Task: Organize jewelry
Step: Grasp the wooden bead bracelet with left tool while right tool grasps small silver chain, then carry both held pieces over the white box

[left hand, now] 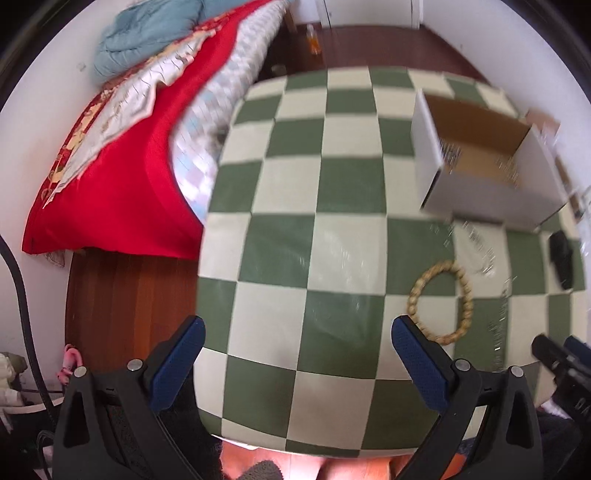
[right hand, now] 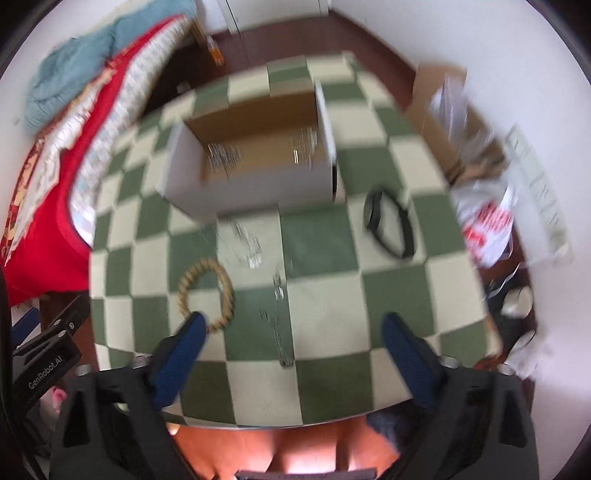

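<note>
A tan beaded bracelet [left hand: 440,301] lies on the green-and-cream checkered table [left hand: 332,221]; it also shows in the right wrist view [right hand: 207,293]. A silvery chain [right hand: 279,325] and another glinting piece [right hand: 249,242] lie near it, blurred. A black band [right hand: 389,225] lies to the right. A white open cardboard box [left hand: 480,166] stands at the back, also in the right wrist view [right hand: 255,155], with glinting items inside. My left gripper [left hand: 297,336] is open and empty over the table's near edge. My right gripper [right hand: 291,332] is open and empty above the chain.
A red pillow [left hand: 122,177] and blue blanket [left hand: 147,33] lie on the bed left of the table. A cardboard box and plastic bags [right hand: 484,221] sit on the floor to the right. The right gripper's body [left hand: 561,362] shows at the left view's right edge.
</note>
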{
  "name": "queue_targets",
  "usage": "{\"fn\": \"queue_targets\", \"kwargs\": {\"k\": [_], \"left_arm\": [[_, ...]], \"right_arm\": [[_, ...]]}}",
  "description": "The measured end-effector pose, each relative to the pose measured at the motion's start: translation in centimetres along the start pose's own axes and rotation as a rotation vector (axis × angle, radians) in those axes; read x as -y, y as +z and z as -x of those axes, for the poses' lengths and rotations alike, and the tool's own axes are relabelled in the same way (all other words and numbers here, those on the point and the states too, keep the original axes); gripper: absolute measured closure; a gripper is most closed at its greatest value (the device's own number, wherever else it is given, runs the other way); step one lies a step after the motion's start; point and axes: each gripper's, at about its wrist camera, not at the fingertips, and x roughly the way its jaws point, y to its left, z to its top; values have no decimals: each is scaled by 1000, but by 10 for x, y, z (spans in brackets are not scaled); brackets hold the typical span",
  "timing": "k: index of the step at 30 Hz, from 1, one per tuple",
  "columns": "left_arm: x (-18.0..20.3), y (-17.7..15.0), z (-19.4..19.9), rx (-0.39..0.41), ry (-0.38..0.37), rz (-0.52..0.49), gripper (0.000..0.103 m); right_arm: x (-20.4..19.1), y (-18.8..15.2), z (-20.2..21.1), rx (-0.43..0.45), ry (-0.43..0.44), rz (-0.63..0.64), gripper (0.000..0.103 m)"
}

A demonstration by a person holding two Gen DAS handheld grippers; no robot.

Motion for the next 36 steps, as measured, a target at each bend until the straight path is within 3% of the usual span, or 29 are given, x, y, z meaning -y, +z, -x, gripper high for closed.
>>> {"fn": "queue_targets", "kwargs": {"k": [5,8,12,17,25,28,30,33,35,36], "left_arm": [[7,-5,-23,-57,9,-18,0],[10,-6,-31,-81,7,-25,0],[13,-5,-40,-111,1,-30,0],[19,-3,-46,-126,-30,-29,0],[42,6,-60,-157,-168,-22,1],[52,9,-66,-158,-181,-31,7],[57,10,-68,-157,-172,-49,21],[59,11,-68,-138,-189,-51,31],[60,11,-65,-127,-229,-47,62],[62,12,-62,-124,-234,-55,70]], "right_arm": [[-1,-23,-52,-117,16,-2,29],[-9,-35,-65,-136,16,31,43],[-20,-48,-70,-91,-15,112,89],[1,-52,-63,-61,29,58,90],[58,-27,-8,80,61,-115,90],[63,-19,-3,99,55,-125,90],[60,-23,-8,97,65,-125,90],[69,-4,-14,82,81,-137,90],[69,2,-19,76,82,-137,90],[67,2,-21,73,85,-137,90]]}}
